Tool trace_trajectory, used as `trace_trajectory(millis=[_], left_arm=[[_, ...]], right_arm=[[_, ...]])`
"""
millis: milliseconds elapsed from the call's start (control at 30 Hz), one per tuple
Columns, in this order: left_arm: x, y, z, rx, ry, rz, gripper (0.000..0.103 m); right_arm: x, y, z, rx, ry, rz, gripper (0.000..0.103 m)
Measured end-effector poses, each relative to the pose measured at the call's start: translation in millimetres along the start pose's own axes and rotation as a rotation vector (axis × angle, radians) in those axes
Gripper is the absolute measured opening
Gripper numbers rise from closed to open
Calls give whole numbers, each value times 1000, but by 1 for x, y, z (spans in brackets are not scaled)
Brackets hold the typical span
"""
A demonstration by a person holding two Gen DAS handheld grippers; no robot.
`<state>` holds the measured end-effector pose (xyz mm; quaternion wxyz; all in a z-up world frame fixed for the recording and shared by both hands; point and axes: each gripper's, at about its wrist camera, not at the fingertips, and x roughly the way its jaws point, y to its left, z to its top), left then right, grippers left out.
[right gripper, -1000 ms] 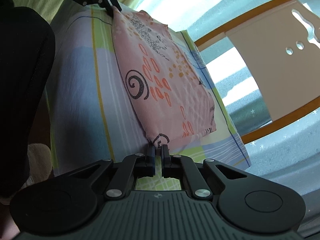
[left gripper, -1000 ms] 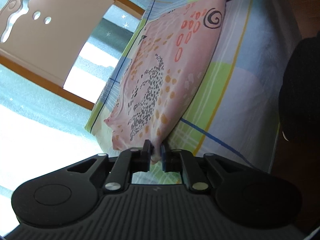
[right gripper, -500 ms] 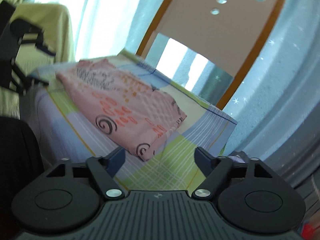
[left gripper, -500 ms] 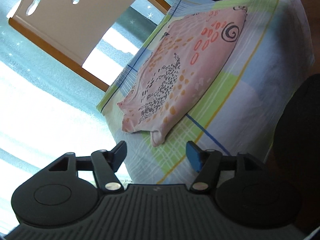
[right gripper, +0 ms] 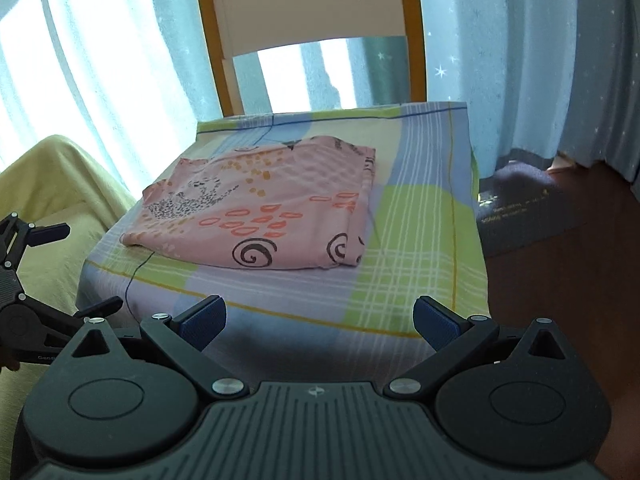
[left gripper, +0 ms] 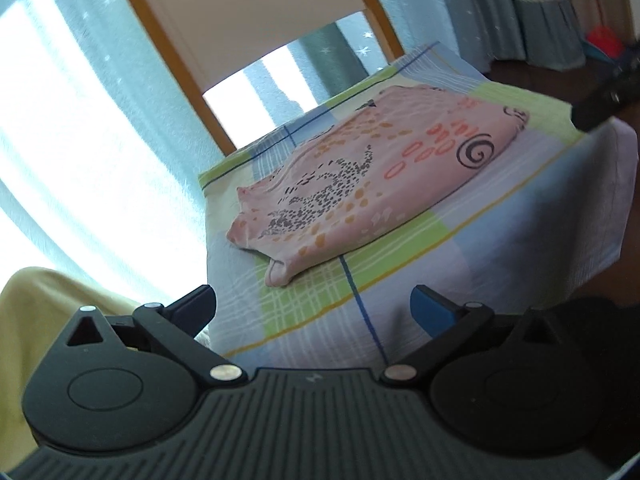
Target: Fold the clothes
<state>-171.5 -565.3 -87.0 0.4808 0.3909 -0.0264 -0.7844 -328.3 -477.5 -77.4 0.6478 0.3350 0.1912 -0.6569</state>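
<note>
Now, from the left wrist view, the left gripper fills the bottom of the frame with its jaws spread wide, holding nothing. Beyond it, in the middle of the frame, the folded pink garment lies flat on the checked cloth, with the chair back at the top

From the right wrist view, the right gripper sits at the bottom, jaws apart and empty. The garment lies at mid-frame on the cloth, and a yellow cover shows at left
</note>
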Motion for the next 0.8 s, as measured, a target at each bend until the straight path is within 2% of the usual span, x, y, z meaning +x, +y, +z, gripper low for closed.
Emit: trace_trajectory(millis=[233, 433, 667, 800], left_arm=[[5, 5, 5, -194, 48, -74, 102], [7, 4, 7, -256, 71, -71, 102], [10, 5, 5, -317, 85, -103, 102], [10, 5, 4, -350, 76, -94, 102]], right_arm=[[2, 2, -5, 12, 22, 7, 103], [6, 3, -5, 18, 28, 1, 103], [13, 8, -9, 12, 42, 12, 103], [14, 10, -7, 1, 31, 16, 103]])
